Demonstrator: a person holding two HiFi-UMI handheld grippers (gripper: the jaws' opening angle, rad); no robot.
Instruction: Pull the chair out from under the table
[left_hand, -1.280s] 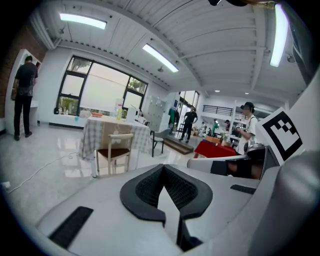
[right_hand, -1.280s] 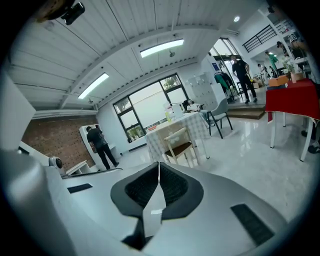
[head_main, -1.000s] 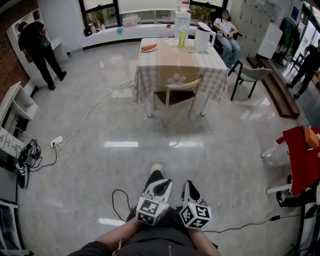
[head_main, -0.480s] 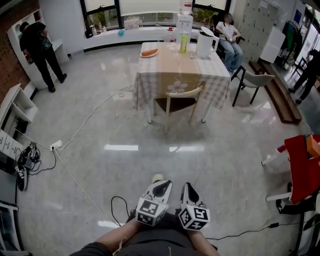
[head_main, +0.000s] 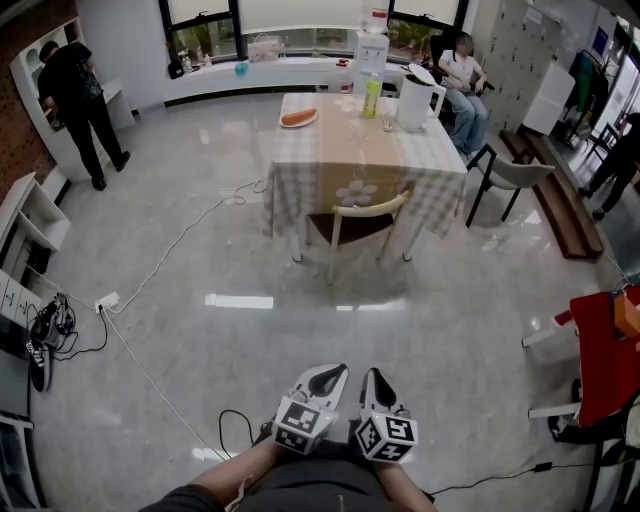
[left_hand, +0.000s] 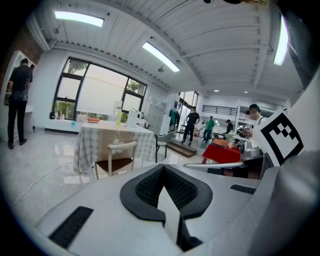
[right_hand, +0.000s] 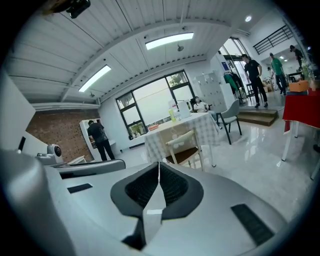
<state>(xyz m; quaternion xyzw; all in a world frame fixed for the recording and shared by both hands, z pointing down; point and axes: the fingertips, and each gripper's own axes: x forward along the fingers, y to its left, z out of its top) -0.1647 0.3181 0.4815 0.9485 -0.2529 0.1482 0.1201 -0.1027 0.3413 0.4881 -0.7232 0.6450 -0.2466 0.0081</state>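
Both tongs are pressed shut with nothing between them: the left tongs and right tongs ride side by side, well short of the tabletop. Against a second ago, the tabletop and the chair show nearer in the head view, so the person is walking up to them. The approach is under way and no hold is taken yet. The chair stands at the near side of the tabletop, seat tucked under the checked cloth, its pale backrest turned toward the person and free to grasp. The tongs will need to open before they reach it. How far the seat goes under is hard to judge, since the cloth hangs over it. The chair's far legs are hidden, and what lies in the dish on the tabletop is too small to name – the marker cubes cover the hands
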